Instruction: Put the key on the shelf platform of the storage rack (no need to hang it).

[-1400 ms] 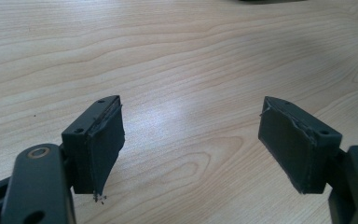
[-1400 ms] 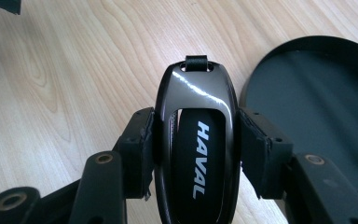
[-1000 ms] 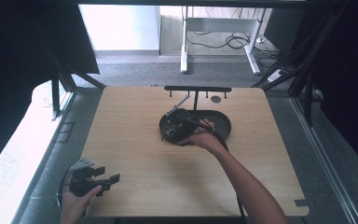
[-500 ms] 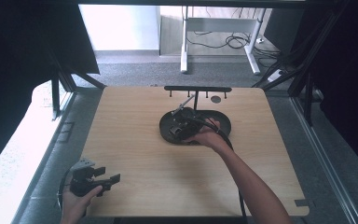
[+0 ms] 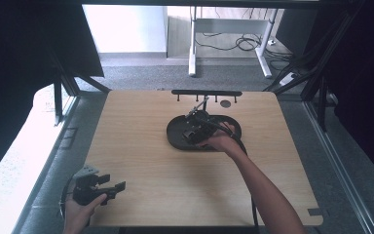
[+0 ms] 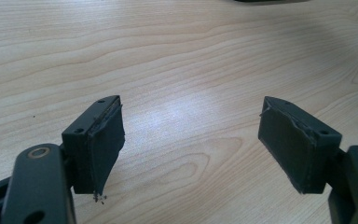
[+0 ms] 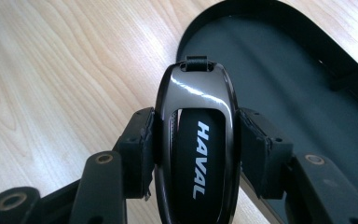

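At the worktop's (image 5: 141, 146) near left corner the left gripper (image 6: 191, 140) rests wide open and empty, while farther in, toward the far edge, the right gripper (image 7: 196, 140) clamps a HAVAL key fob (image 7: 196, 140) over the black oval tray's (image 7: 279, 60) left end.

A glossy dark plastic key fob (image 7: 196, 140) over a matt black tray (image 7: 284, 60) on the smooth pale wood-grain table (image 7: 51, 70).

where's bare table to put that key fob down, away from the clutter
The key fob sits clamped in the right tool over the black oval tray. Free patches: the wide wood left of the tray up to the table edge, the near middle between the left tool and the right forearm, and the right side. The crowded part is the far centre, tray and black rack.
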Demonstrator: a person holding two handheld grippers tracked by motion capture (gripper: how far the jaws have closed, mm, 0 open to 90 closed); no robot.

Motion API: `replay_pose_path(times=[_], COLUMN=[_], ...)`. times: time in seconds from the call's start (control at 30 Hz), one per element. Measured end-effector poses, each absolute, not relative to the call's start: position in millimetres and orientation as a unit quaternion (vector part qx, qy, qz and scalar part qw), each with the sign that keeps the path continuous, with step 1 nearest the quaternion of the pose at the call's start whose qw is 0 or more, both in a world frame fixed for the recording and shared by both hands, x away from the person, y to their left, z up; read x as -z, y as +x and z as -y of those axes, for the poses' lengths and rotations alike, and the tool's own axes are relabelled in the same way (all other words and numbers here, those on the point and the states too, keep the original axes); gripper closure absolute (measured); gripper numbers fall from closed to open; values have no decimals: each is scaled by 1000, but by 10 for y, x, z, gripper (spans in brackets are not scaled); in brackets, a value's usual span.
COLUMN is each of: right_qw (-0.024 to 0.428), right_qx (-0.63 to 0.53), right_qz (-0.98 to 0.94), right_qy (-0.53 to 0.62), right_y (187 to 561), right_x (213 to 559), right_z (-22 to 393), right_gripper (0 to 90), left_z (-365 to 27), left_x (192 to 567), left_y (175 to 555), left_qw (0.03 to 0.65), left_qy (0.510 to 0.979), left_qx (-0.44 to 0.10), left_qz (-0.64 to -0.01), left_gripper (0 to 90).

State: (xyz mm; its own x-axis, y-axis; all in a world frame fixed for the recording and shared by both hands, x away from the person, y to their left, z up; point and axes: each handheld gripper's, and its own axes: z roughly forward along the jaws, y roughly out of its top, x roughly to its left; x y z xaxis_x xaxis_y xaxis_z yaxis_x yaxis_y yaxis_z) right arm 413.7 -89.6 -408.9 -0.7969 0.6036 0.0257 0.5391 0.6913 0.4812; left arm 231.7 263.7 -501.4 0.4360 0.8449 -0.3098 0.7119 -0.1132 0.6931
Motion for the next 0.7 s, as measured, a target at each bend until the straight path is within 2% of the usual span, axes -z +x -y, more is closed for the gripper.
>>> replay_pose_path(times=[0.7], right_qw=[77], right_qx=[-227], right_qz=[-906], right_qy=[349], right_y=[4406], right_x=[4231], right_z=[1034], right_gripper=[492], left_z=[-2661], left_x=[5016], left_y=[2319], left_qw=[409], left_qy=[741], left_qx=[-82], left_qz=[-526], left_gripper=[227])
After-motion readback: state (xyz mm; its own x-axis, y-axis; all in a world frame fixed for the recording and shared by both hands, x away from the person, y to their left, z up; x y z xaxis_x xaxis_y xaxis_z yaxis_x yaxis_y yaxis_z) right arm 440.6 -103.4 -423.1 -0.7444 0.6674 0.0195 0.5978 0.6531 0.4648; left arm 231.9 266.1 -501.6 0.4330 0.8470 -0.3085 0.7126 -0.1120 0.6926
